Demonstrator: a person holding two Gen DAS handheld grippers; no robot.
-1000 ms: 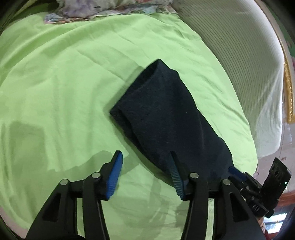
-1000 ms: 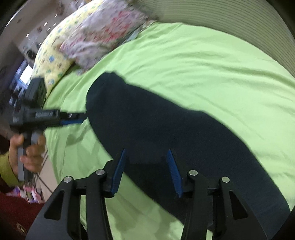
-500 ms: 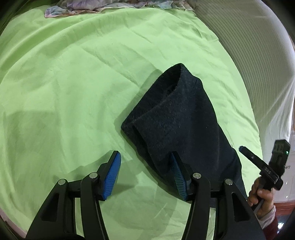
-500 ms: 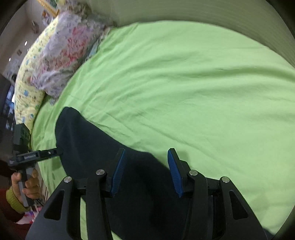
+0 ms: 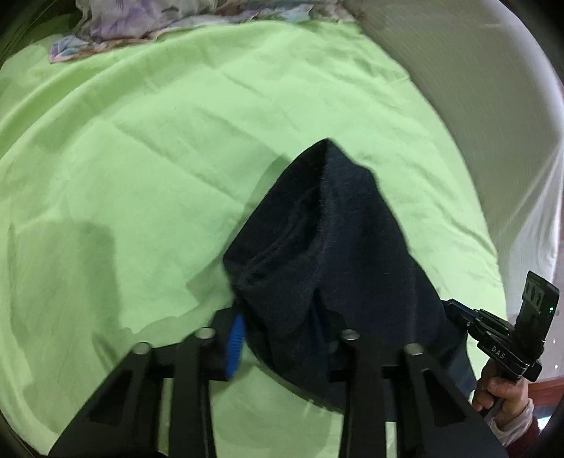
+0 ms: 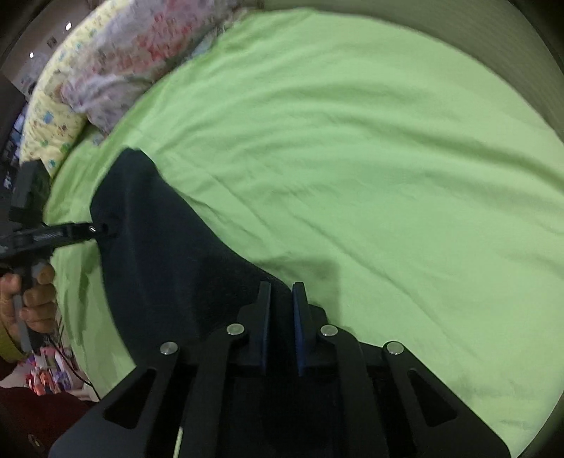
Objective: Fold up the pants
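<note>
The dark navy pants (image 5: 328, 253) lie folded lengthwise on the green bedsheet (image 5: 141, 148). My left gripper (image 5: 278, 331) is shut on the near end of the pants; the cloth bunches up between its blue pads and hides the right one. In the right wrist view the pants (image 6: 158, 253) stretch from the lower middle to the left. My right gripper (image 6: 282, 299) is shut on the pants' other end at its edge. The left gripper (image 6: 102, 227) also shows there, pinching the far end.
Floral pillows (image 6: 134, 60) lie at the head of the bed, also in the left wrist view (image 5: 148, 21). A white striped mattress side (image 5: 493, 123) runs along the right. The right gripper's body (image 5: 507, 341) shows at the lower right.
Both grippers have closed on the pants, which they stood open over before. The left end of the pants has lifted and bunched between the left fingers.
</note>
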